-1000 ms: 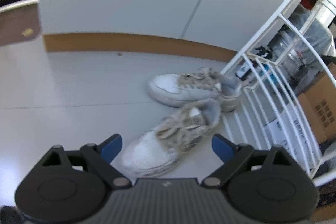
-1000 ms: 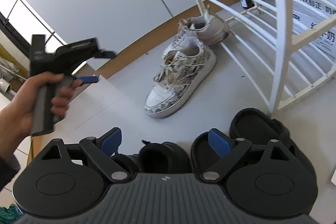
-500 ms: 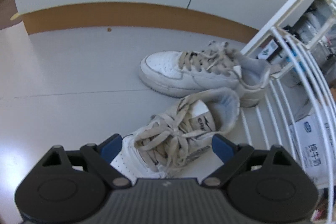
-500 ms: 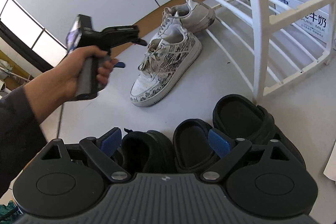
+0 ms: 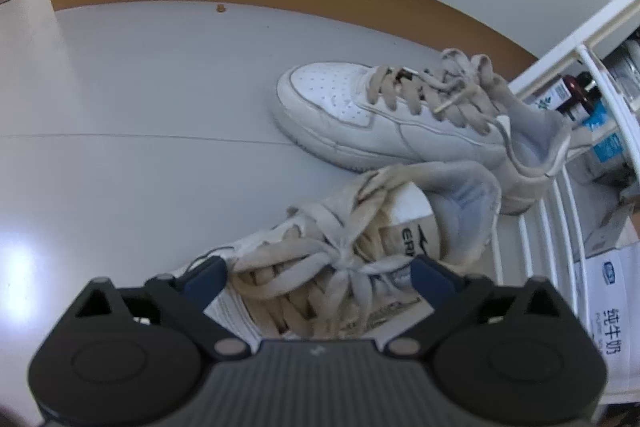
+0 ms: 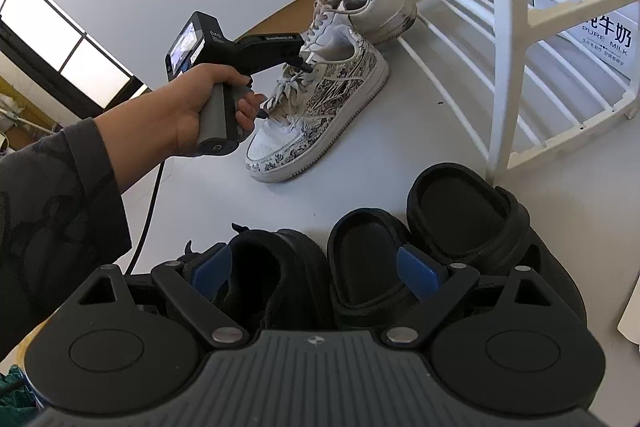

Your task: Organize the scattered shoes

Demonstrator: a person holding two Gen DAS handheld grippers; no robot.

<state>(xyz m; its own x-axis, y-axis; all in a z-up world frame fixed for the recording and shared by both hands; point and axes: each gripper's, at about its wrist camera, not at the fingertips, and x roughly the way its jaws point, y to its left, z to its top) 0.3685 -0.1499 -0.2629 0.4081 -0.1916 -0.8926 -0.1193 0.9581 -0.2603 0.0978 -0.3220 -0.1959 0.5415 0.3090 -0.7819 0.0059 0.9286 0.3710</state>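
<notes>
Home entryway or storage corner: white wire shoe rack (image 6: 500, 39), milk cartons (image 6: 604, 35), bottles behind it, upper right.

"PURE MILK" — white carton (image 6: 604, 39) behind rack

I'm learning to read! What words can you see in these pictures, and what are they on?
"PURE MILK", with Chinese characters above: white cardboard milk box behind the white wire shoe rack.
"ER...", the rest hidden: tongue of the nearer white lace-up sneaker.
Handle of the black left claw: small print, too blurry.
</notes>
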